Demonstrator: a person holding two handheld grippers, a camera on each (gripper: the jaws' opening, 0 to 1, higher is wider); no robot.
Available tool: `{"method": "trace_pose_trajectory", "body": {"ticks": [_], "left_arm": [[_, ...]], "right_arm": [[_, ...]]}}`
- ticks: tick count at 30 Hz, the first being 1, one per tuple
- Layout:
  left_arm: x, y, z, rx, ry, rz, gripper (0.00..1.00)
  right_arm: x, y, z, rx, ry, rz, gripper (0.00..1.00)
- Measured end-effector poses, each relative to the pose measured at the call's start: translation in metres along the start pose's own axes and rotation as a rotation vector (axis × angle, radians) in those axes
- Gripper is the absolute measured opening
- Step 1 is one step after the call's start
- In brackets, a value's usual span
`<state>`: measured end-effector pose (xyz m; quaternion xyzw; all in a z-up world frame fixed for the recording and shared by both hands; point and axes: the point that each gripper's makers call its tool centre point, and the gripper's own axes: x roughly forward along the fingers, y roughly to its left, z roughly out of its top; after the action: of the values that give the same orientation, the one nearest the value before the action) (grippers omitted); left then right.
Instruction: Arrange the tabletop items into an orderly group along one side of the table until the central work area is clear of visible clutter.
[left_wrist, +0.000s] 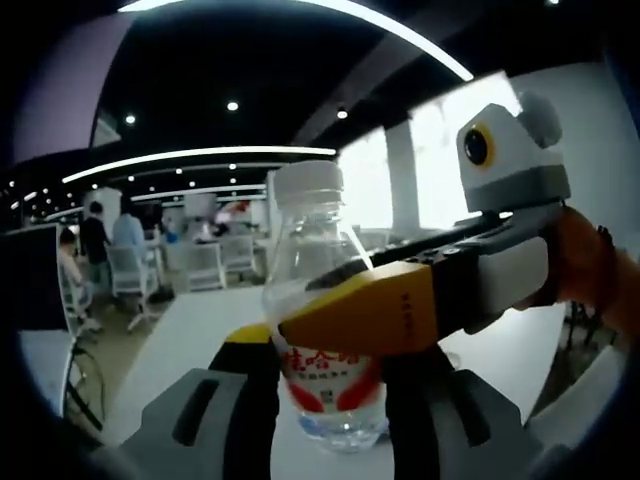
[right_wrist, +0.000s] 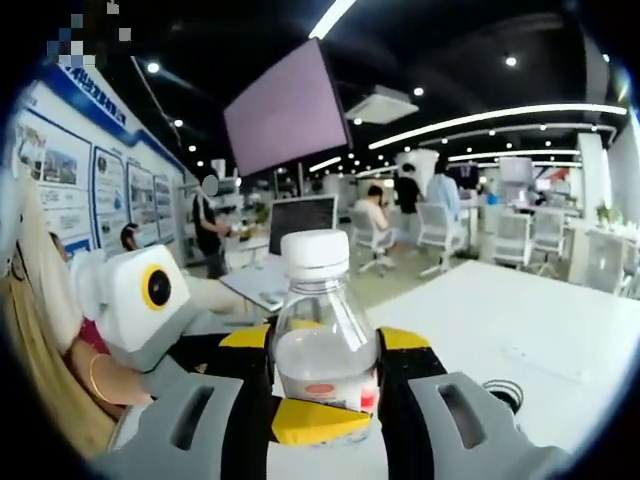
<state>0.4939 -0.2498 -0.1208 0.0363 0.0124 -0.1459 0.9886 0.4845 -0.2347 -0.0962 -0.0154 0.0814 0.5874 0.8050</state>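
Left tool (left_wrist: 335, 395) and right tool (right_wrist: 320, 400): both clamped on one clear bottle (left_wrist: 322, 330), upright above white worktop (right_wrist: 520, 320); open office behind.

The bottle (left_wrist: 320, 300) is clear plastic with a white cap and a white label marked in red. The right gripper (left_wrist: 400, 310), reaching in from three o'clock in the left gripper view, has yellow pads on black and white parts. The left gripper (left_wrist: 330, 420) has grey jaws with black inner faces and yellow tips; the table (right_wrist: 520, 330) is white.
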Motion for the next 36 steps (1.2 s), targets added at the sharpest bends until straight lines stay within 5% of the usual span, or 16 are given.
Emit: {"method": "trace_pose_trajectory", "body": {"ticks": [5, 9, 22, 36], "left_arm": [[0.001, 0.003, 0.001, 0.012, -0.002, 0.009, 0.37], [0.002, 0.01, -0.002, 0.001, 0.004, 0.013, 0.37], [0.004, 0.043, -0.005, -0.016, 0.001, 0.082, 0.37], [0.019, 0.09, -0.012, -0.027, 0.009, 0.187, 0.37]], "right_arm": [[0.001, -0.008, -0.005, -0.015, 0.015, -0.047, 0.52], [-0.001, -0.007, 0.0, 0.09, -0.032, -0.018, 0.62], [-0.016, -0.021, -0.013, 0.112, -0.006, -0.086, 0.95], [-0.044, -0.029, -0.055, 0.138, 0.069, -0.116, 1.0]]}}
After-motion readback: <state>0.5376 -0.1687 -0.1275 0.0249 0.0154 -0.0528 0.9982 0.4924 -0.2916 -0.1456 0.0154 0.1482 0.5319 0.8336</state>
